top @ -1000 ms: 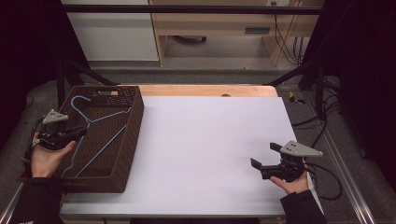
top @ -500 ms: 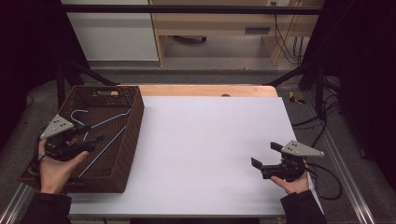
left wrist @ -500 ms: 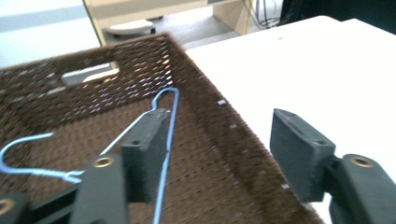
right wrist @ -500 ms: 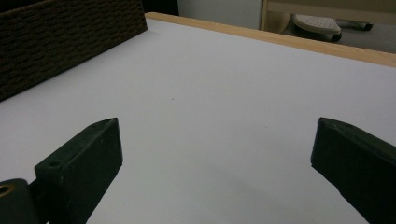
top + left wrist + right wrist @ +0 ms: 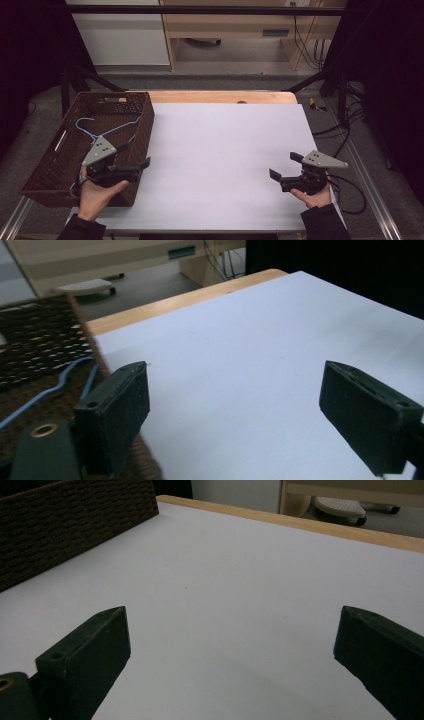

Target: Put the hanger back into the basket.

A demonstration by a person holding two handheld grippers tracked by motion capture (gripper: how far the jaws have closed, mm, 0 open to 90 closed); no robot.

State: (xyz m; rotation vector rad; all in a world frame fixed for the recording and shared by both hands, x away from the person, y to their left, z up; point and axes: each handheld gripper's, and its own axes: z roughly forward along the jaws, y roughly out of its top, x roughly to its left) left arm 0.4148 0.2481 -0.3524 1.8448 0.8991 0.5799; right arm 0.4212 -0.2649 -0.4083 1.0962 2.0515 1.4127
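Both grippers are wide open and holding nothing. Left gripper [image 5: 134,156] sits over the near right corner of the brown wicker basket [image 5: 50,165], jaws pointing out across the white tabletop [image 5: 220,150], while the right gripper [image 5: 284,165] hangs low over the table's near right side, aimed toward the basket. Inside the basket lies a blue wire hanger [image 5: 107,129], flat on the bottom, with a pale stick-like thing beside it that I can't identify. Farther back, past the table's wooden edge [image 5: 220,96], there's a light wood cabinet [image 5: 235,27].
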